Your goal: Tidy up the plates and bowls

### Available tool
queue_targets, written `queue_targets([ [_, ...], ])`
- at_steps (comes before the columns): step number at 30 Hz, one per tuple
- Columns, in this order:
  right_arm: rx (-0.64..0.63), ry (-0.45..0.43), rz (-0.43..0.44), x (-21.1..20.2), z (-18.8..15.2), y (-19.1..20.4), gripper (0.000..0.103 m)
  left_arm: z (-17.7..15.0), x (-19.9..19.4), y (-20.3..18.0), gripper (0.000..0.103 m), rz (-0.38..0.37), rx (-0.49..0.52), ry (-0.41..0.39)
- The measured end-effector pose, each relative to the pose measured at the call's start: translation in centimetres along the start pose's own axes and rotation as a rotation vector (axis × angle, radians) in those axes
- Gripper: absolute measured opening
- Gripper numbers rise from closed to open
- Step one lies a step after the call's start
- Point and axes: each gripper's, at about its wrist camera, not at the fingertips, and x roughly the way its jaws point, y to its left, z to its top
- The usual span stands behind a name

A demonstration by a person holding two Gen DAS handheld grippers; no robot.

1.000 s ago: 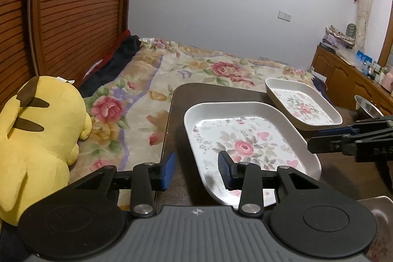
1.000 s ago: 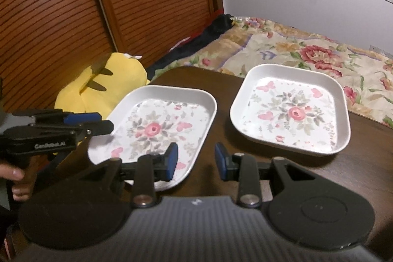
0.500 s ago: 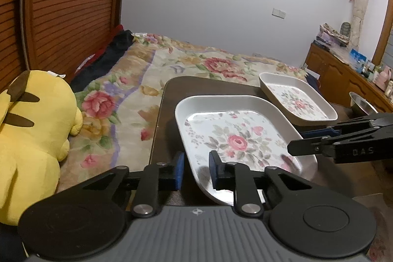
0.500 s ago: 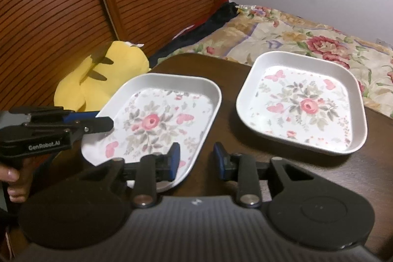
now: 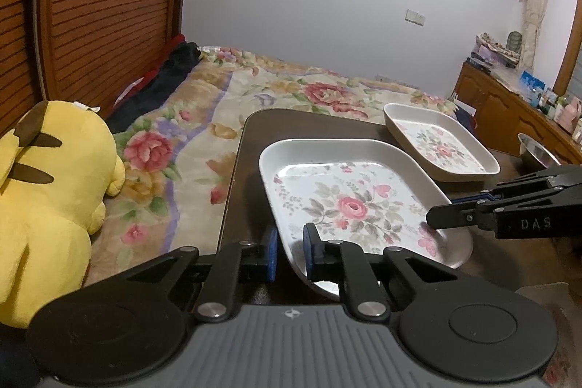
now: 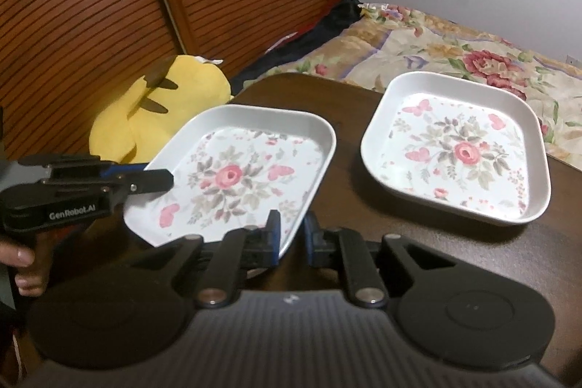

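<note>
Item: near floral plate (image 5: 349, 202), white, glossy, rounded-square with a raised rim and a pink rose and butterfly print, on a dark brown smooth desk (image 5: 251, 148). Left hand-held gripper (image 5: 290, 251): black frame, blue pads, jaws narrowed to a slim gap astride the plate's near-left rim, one pad outside and one inside; contact with the rim cannot be confirmed. Right hand-held gripper (image 6: 291, 235): same build, jaws likewise narrowed astride the plate's opposite rim; whether the pads press it cannot be told. Second floral plate (image 6: 458, 148), same pattern and form, lies flat on the desk ahead and to the right of the right hand-held gripper, apart from the first. Left wrist view only: a shiny metal bowl (image 5: 534, 151) beyond the right hand-held gripper's arm, a wooden cabinet (image 5: 509, 108) with small clutter on top, a pale wall. Right wrist view only: fingers (image 6: 22, 264) of the person's hand on the left tool's handle. Both views: yellow plush toy (image 5: 47, 191), soft, to the left; floral quilted bed (image 5: 254, 97) beyond the desk; slatted brown wooden doors (image 6: 109, 6).
</note>
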Motion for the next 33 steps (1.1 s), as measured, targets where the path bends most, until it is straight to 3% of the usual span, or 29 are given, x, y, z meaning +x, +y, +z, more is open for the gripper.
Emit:
queue_targets([
  [17, 0.02, -0.109, -0.029, -6.7, -1.5, 0.4, 0.015, 0.6, -4.5, -3.2, 0.016, -0.039, 0.05, -0.09],
  [33, 0.087, -0.168, -0.099, -12.9, -6.6, -0.1, 0.015, -1.3, -7.9, -8.2, 0.016, -0.136, 0.114, -0.099],
])
